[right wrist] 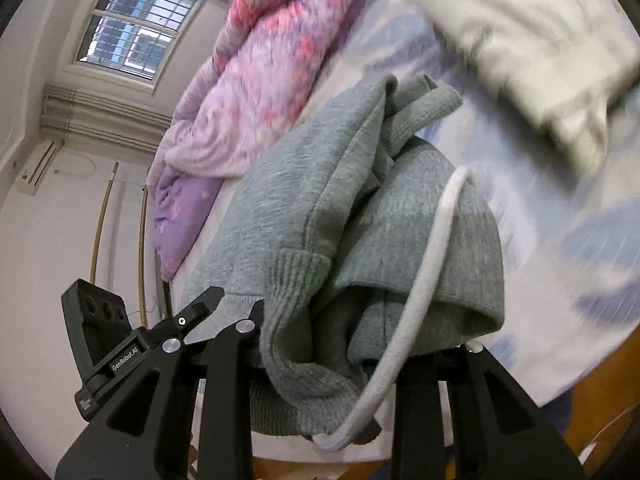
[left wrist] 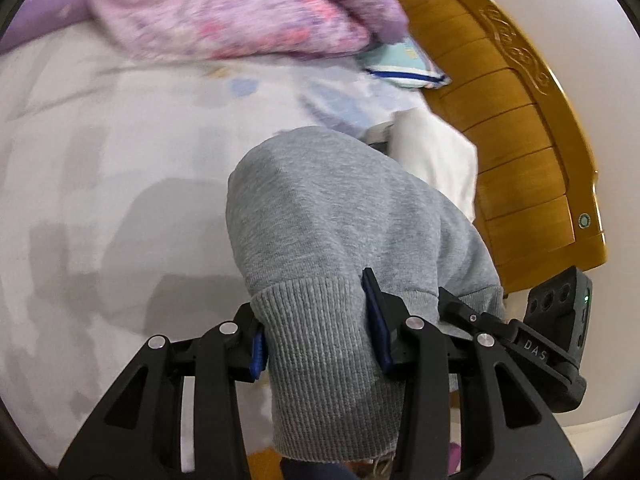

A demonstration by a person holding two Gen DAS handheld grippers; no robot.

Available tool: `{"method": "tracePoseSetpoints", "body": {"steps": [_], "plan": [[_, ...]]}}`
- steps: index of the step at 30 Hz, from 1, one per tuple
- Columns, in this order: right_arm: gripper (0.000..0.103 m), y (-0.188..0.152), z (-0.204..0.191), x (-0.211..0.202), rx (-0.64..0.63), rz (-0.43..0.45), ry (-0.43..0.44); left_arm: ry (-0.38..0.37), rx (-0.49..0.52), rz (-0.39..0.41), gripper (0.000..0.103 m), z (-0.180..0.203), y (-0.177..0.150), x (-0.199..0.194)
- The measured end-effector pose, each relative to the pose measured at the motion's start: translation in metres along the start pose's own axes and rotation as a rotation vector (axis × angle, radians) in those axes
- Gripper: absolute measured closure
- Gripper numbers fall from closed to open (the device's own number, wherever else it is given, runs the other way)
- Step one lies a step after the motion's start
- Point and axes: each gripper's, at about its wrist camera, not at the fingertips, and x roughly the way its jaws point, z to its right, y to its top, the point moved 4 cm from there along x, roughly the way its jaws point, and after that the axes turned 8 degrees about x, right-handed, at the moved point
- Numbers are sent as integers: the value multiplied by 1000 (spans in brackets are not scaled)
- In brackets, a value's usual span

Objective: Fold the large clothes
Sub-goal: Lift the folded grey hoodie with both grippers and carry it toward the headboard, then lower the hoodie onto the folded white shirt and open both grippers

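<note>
A grey hooded sweatshirt (left wrist: 328, 208) hangs lifted above the bed in the left wrist view. My left gripper (left wrist: 316, 320) is shut on its ribbed hem, with a blue pad (left wrist: 258, 354) pressing on each side. In the right wrist view the same grey sweatshirt (right wrist: 320, 184) is bunched in thick folds between the fingers of my right gripper (right wrist: 360, 332), which is shut on it. Its fingertips are hidden by the cloth. A white drawstring (right wrist: 432, 248) loops down over the bunch.
A white patterned bed sheet (left wrist: 100, 140) lies below. A pink and purple blanket (left wrist: 240, 12) is heaped at the far side. A folded white cloth (left wrist: 436, 152) rests by the wooden headboard (left wrist: 520, 140). A barred window (right wrist: 140, 32) is in the wall beyond.
</note>
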Motion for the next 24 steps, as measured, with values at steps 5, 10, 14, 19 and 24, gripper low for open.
{"method": "tracePoseSetpoints", "body": {"steps": [5, 10, 14, 19, 24], "plan": [[77, 111, 28, -56, -84, 47, -20, -31, 37, 90, 63, 106, 54, 64], [77, 215, 44, -94, -169, 110, -20, -78, 77, 187, 63, 196, 119, 119], [77, 273, 57, -106, -215, 160, -30, -103, 119, 265, 63, 239, 158, 164], [76, 312, 119, -65, -157, 68, -171, -41, 83, 157, 63, 241, 151, 243], [75, 307, 163, -24, -123, -24, -288, 69, 94, 73, 52, 226, 119, 284]]}}
